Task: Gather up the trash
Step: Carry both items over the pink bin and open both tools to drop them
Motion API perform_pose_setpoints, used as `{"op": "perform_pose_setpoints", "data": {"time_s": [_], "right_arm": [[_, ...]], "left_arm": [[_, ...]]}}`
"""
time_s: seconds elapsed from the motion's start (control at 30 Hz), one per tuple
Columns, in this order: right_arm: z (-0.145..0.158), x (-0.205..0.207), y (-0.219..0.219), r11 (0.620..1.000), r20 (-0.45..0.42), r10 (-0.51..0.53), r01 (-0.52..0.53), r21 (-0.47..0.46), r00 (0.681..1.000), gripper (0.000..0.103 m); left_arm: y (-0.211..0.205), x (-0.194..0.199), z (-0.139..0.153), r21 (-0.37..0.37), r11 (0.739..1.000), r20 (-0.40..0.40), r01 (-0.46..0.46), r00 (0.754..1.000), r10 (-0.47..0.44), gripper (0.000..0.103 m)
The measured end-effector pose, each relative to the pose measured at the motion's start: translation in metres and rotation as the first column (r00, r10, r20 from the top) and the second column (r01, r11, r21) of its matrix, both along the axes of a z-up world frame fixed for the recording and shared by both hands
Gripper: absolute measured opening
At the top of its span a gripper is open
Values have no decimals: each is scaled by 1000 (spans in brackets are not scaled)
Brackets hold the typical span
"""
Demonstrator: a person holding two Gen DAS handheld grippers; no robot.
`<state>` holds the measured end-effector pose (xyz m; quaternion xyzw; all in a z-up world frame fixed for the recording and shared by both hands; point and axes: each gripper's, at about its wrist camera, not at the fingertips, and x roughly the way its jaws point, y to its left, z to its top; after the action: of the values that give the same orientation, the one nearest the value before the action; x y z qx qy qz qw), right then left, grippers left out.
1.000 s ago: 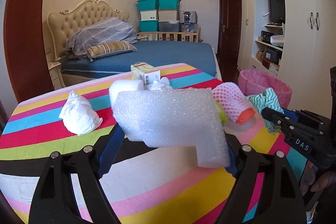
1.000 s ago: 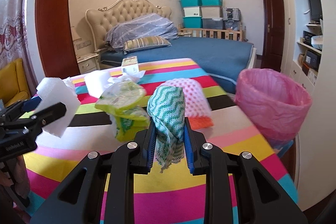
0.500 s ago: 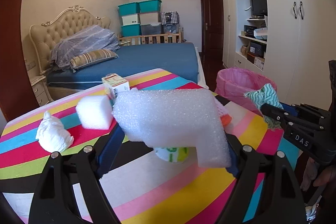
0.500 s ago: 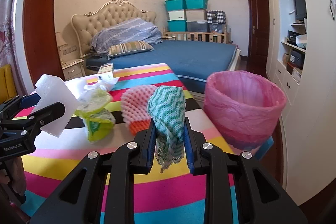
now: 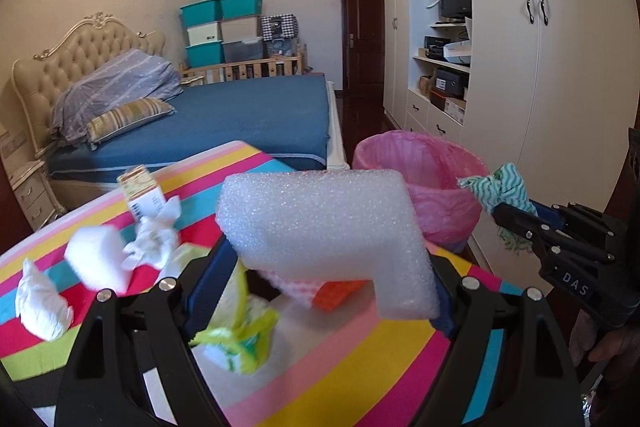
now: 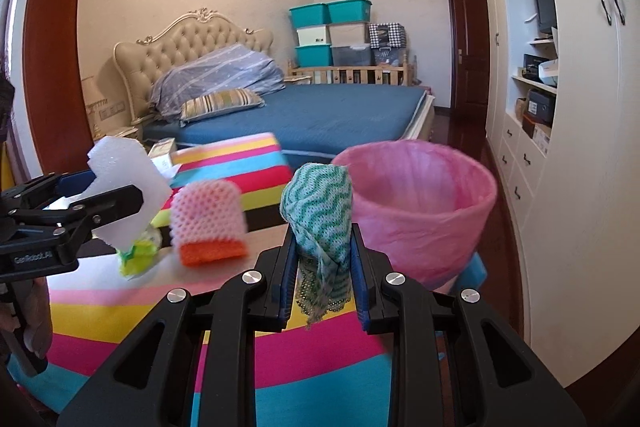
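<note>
Foam (image 5: 324, 223), a white L-shaped block of packing material, sits clamped across its width in the left hand-held gripper (image 5: 320, 275), whose jaws stand wide because the block itself is wide. It looks very light and springy, so it should carry easily but could dent or slip if pinched only at a corner. The present hold on the broad body, not the thin leg at 5 o'clock, seems the sound one.

The right hand-held gripper (image 6: 323, 263) is closed tight on a green-and-white wavy cloth (image 6: 318, 211), bunched into an upright wad with a frayed tail hanging below the fingers. Being limp and soft, it needs a firm pinch at the gathered middle, as it has now. A loose end could snag on the bin's liner, I judge.

The pink-lined bin (image 6: 420, 203) stands off the table's (image 6: 312, 351) far right edge, at about 1 o'clock from the cloth in the right wrist view and at 1 o'clock from the foam in the left. Both loads hang near it but not yet over its mouth.

Left on the striped table are a pink net sleeve over something orange (image 6: 208, 223), a yellow-green wrapper (image 5: 236, 339), crumpled white tissues (image 5: 42, 301), a small white foam block (image 5: 98, 259) and a small carton (image 5: 140, 193). All look light. The tissues and wrapper would crush under any grip, and the carton is best taken across its flat sides.
</note>
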<state>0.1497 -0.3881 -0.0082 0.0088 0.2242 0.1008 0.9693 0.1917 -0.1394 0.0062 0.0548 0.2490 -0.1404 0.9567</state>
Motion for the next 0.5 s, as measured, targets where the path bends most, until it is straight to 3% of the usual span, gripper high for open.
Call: {"op": "perform_pose_setpoints", "data": {"time_s": [0.23,0.5], "right_arm": [[13,28,-39,998,22,-42,43,-47,999,25],[17,67,-78,998,1,-61,61,-7,998,25]], "left_arm": [[-51,48,9,-4,998,-26,66,997,-66,81],[-100,101,16,-49,986,-40,161,986,-163,81]]}}
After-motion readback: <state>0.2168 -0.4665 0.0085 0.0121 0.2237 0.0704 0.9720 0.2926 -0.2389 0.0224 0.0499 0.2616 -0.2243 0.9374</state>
